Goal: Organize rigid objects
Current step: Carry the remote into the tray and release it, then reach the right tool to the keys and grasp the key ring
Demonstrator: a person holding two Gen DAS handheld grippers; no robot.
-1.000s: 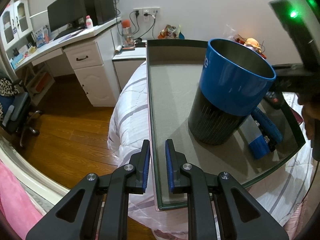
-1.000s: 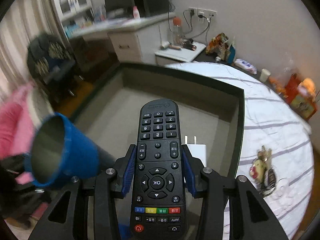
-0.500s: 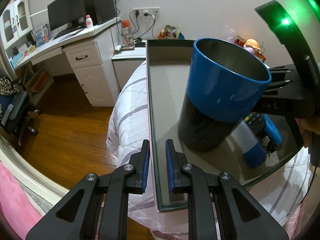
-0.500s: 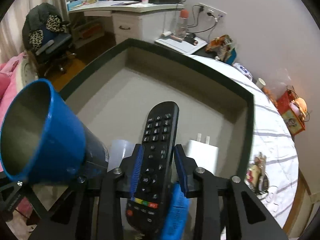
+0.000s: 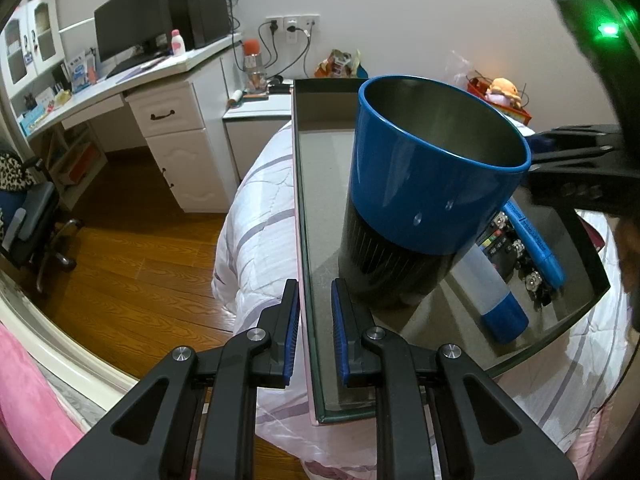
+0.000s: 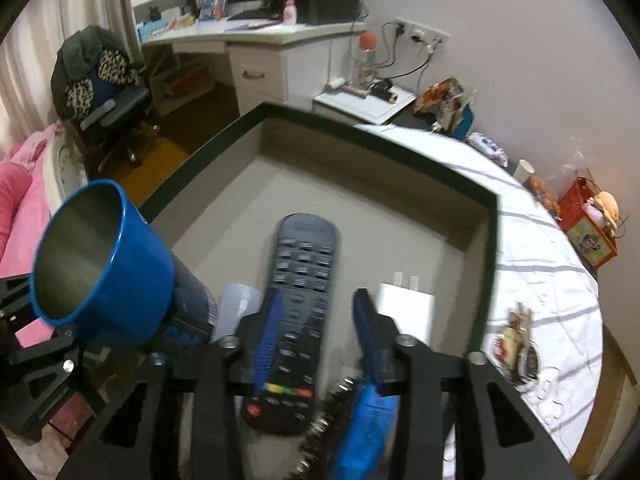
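Note:
A shallow dark-rimmed tray [image 5: 300,200] lies on the bed. My left gripper [image 5: 315,340] is shut on its near left wall. In the tray stands a blue and black cup [image 5: 432,200], close behind the left fingers. A black remote [image 6: 304,264] lies flat on the tray floor. My right gripper [image 6: 319,300] hovers just over its lower half with the jaws opening; the right pad stands clear of the remote. The cup [image 6: 104,264] is to the left of the right gripper.
Beside the remote lie a white plug charger [image 6: 406,312], a translucent bottle with a blue cap [image 5: 492,296] and a blue bit holder [image 5: 532,240]. The far half of the tray floor [image 6: 320,184] is bare. A white quilt surrounds the tray; a desk and chair stand beyond.
The right gripper brought the remote down into the tray and let go of it; its jaws are now spread. The cup has shifted a little toward the left gripper, which stayed put.

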